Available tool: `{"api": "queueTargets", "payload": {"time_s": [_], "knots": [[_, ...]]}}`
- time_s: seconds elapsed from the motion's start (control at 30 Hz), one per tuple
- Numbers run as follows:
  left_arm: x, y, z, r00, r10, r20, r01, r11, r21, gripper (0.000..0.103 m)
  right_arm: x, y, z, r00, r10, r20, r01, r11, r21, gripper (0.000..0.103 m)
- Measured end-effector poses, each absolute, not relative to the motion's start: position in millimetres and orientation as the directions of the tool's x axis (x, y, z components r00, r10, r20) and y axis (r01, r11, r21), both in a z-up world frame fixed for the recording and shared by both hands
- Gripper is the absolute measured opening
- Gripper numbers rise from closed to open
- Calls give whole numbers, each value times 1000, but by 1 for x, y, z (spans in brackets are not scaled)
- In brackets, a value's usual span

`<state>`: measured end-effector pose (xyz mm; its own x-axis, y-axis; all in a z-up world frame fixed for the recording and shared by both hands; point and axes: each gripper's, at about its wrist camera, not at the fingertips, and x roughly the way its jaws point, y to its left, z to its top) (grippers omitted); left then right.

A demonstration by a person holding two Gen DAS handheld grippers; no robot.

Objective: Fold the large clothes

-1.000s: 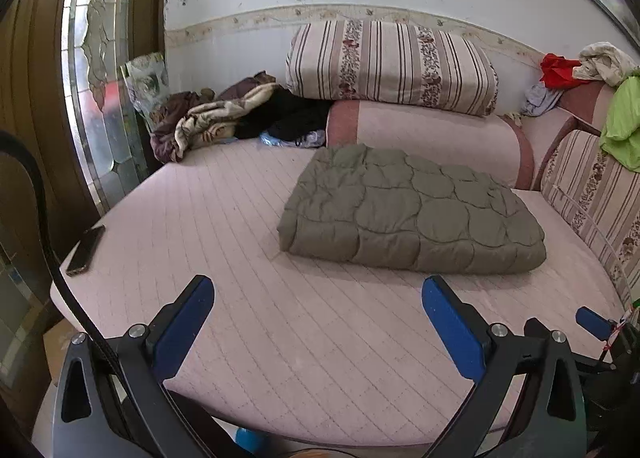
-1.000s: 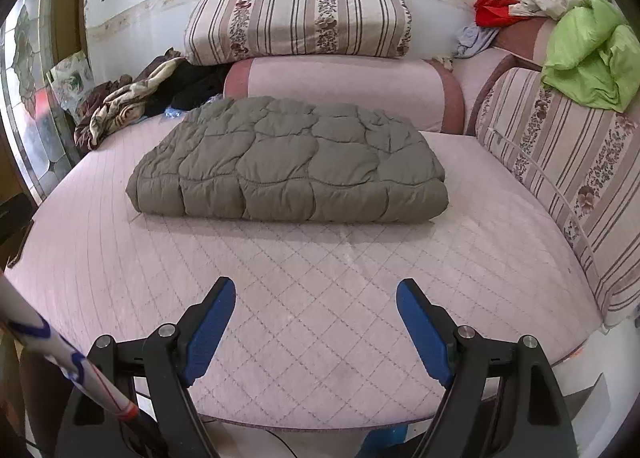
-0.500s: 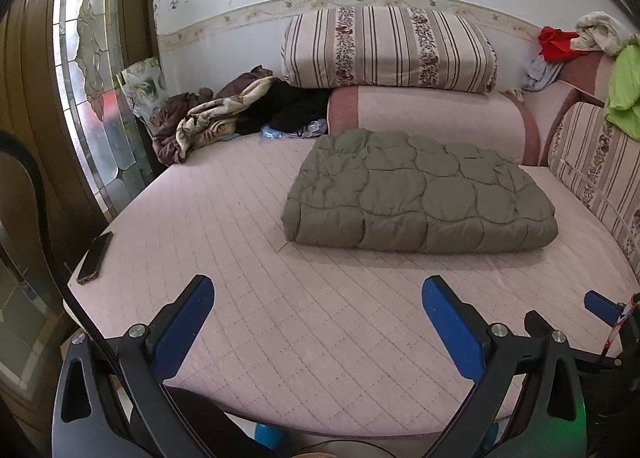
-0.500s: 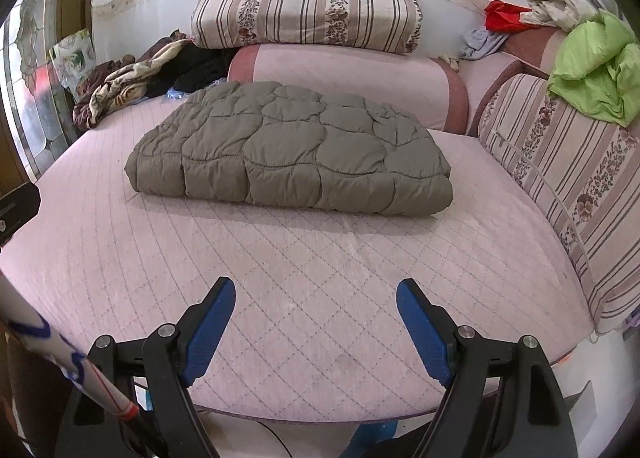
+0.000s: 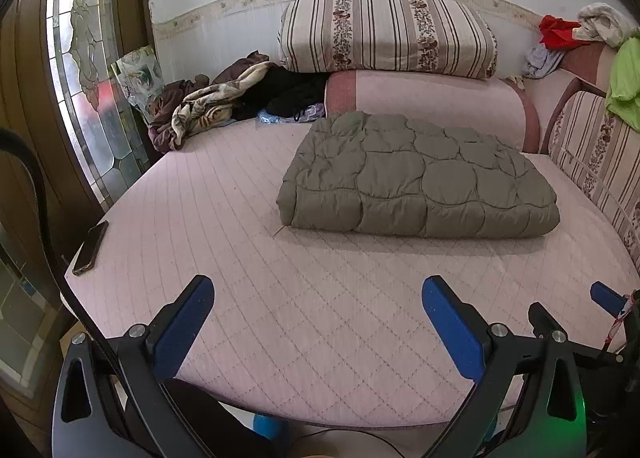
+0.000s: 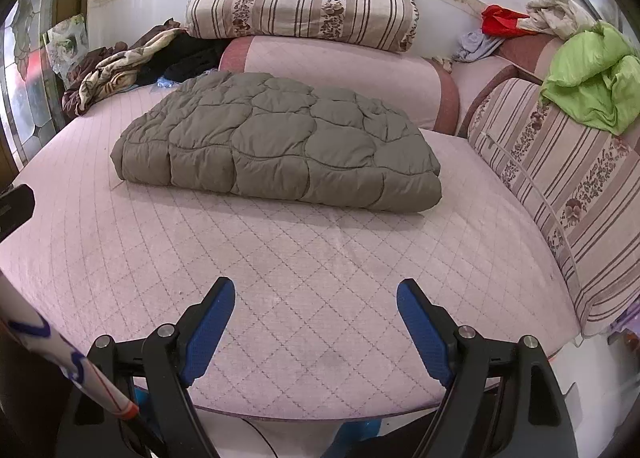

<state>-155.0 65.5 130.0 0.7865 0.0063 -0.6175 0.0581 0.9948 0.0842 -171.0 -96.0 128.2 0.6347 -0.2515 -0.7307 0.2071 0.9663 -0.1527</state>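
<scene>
Tilted slightly upward since a second ago, showing more wall; left gripper [image 5: 316, 322] and right gripper [image 6: 314, 324] spread wide, holding nothing; folded grey quilted garment [image 5: 416, 178] mid-bed [image 5: 200, 194], well apart; puffy bundle likely to spring open if nudged.

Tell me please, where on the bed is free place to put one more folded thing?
The widest bare patch is the pink mattress between the folded grey quilt and the near edge. A second lies left of the quilt, bordered by the phone at the edge. The far left corner is crowded with a heap of clothes; the bolster closes the back.
</scene>
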Motion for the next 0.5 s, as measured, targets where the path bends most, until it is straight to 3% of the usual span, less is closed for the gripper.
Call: {"api": "queueTargets", "payload": {"time_s": [0.5], "knots": [[-152,60,113,748,6,-664,74,993,93,103,-168,-100,123,625,-260,-736,216,964,-158,87]]}}
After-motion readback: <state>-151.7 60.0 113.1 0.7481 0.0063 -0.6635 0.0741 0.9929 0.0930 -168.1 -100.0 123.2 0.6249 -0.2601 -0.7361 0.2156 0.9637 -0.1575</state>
